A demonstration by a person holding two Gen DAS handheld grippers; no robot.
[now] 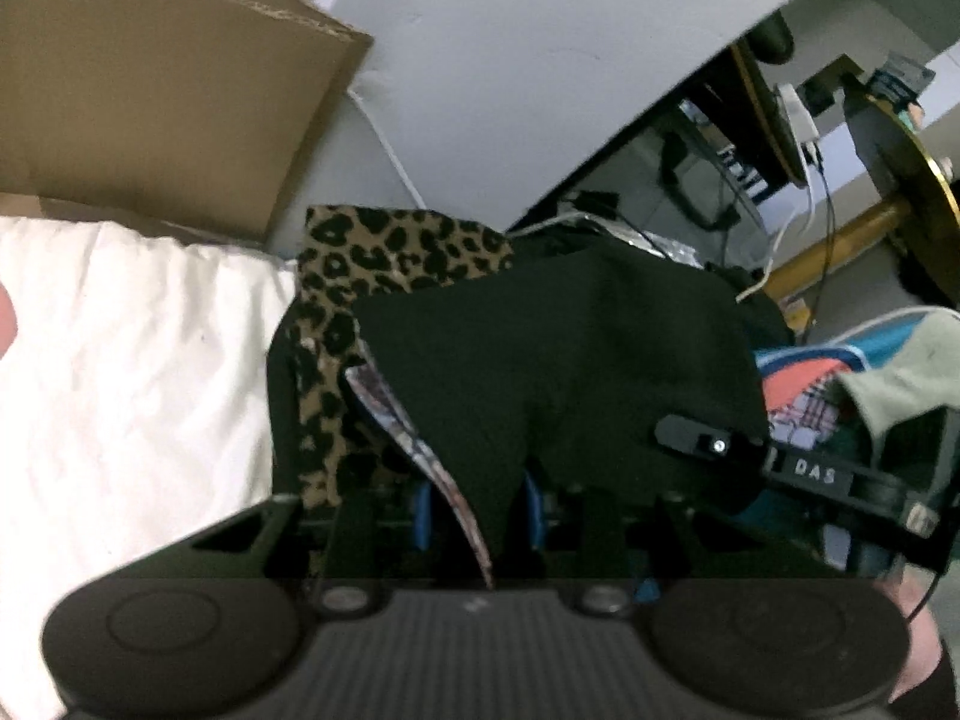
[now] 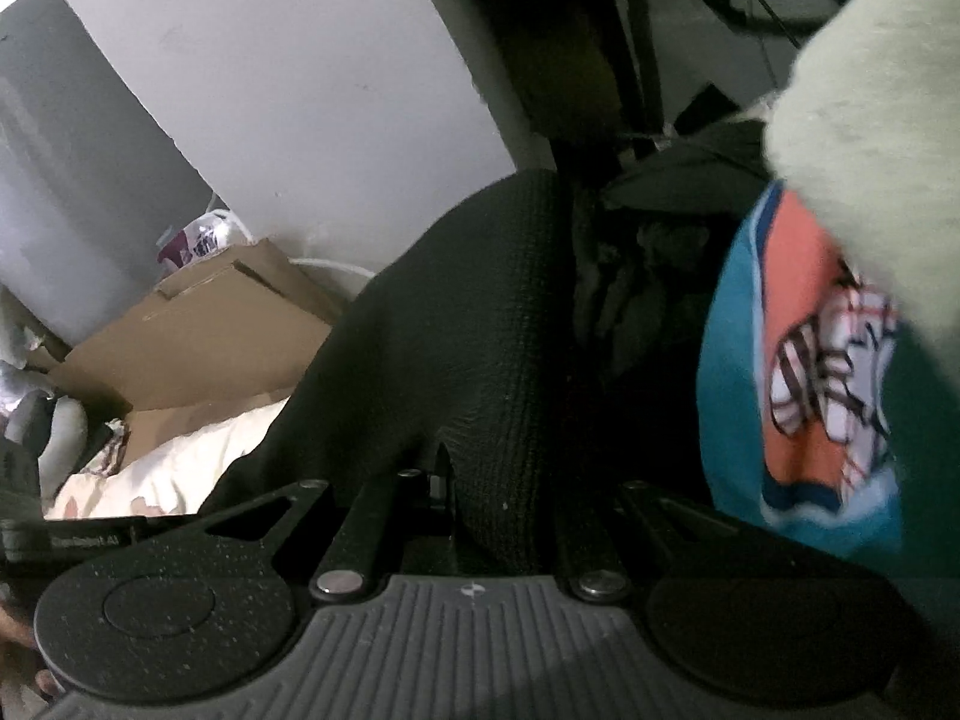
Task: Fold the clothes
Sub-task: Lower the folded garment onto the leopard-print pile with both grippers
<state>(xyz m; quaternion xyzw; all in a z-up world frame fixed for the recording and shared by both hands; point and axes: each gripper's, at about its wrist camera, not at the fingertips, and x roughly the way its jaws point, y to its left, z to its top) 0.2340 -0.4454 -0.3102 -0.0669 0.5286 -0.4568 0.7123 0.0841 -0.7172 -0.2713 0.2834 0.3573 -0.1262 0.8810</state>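
The garment (image 1: 558, 354) hangs between both grippers: the left gripper (image 1: 480, 510) pinches 1 part at the bottom of the left view, the right gripper (image 2: 444, 480) another at the bottom of the right view. Behind the garment in the left view lies a spotted cloth (image 1: 384, 252), partly covered by it. Left of both spreads the sheet (image 1: 132, 348). Behind the sheet stands a box (image 1: 162, 96), against the wall (image 1: 510, 60). Right of the garment lies a printed cloth (image 2: 804, 360), with a pale cloth (image 2: 870, 108) above it.
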